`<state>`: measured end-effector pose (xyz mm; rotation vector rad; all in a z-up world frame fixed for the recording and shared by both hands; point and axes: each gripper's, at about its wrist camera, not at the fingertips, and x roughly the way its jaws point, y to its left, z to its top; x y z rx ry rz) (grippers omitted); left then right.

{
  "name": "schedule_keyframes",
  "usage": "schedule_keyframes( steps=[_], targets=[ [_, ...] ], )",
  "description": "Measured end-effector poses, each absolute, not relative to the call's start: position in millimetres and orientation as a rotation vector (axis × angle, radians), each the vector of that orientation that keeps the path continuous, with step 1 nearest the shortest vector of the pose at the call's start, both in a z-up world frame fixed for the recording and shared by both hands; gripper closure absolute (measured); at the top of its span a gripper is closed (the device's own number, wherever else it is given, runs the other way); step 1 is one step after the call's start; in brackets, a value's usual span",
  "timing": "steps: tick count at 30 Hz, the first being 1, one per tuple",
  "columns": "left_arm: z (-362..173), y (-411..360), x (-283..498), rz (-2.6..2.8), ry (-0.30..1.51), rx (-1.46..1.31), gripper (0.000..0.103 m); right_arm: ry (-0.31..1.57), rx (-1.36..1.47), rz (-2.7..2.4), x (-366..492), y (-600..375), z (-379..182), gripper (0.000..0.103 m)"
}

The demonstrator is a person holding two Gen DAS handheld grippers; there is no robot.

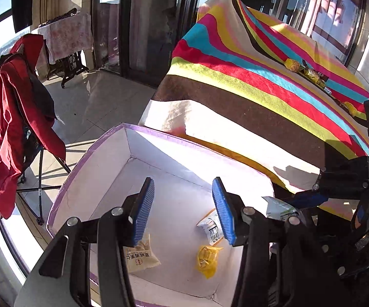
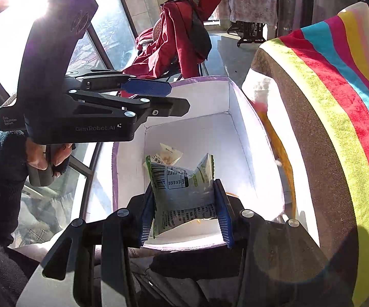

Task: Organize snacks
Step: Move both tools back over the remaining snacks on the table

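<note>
In the left wrist view, the left gripper [image 1: 184,212] was held over the white box [image 1: 159,153] at lower centre, its jaws apart with nothing between them. Three packets were seen on the box floor: a beige packet [image 1: 139,257], a yellow packet [image 1: 206,257] and a white packet [image 1: 211,226]. In the right wrist view, the right gripper [image 2: 184,212] was clamped on a green-and-white snack bag [image 2: 182,192] above the same box [image 2: 248,138]. More snacks [image 1: 309,74] were left on the striped blanket [image 1: 248,76], upper right.
</note>
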<state>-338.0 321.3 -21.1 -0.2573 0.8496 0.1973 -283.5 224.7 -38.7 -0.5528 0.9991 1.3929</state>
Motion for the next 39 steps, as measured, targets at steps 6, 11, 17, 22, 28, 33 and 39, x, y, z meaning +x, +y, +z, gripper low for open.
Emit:
schedule_keyframes(
  steps=[6, 11, 17, 22, 28, 33, 39],
  targets=[
    [-25.2, 339.3, -344.9, 0.346, 0.879, -0.254, 0.009, 1.056, -0.534, 1.447, -294.3, 235.7, -50.2, 0.034],
    [-12.6, 341.7, -333.5, 0.401, 0.802, -0.302, 0.003, 1.0, -0.462, 1.37, -266.4, 196.2, -28.4, 0.034],
    [21.1, 307.5, -275.9, 0.271, 0.7, -0.372, 0.003, 0.868, -0.267, 1.226, -229.6, 104.0, 15.2, 0.025],
    [40.4, 243.0, -210.8, 0.093, 0.7, -0.301, 0.002, 0.728, -0.158, 0.985, -209.2, 10.6, 38.3, 0.016],
    [39.9, 159.0, -139.7, -0.079, 0.767, -0.134, 0.002, 0.719, -0.024, 0.707, -176.5, -87.2, 36.9, 0.016],
    [36.0, 112.4, -87.4, -0.158, 0.789, -0.046, 0.002, 0.778, 0.087, 0.445, -122.1, -155.5, 21.9, 0.016],
    [22.9, 86.5, -35.3, -0.17, 0.815, -0.011, 0.002, 0.805, 0.189, 0.221, -60.2, -219.3, 7.9, 0.016]
  ],
)
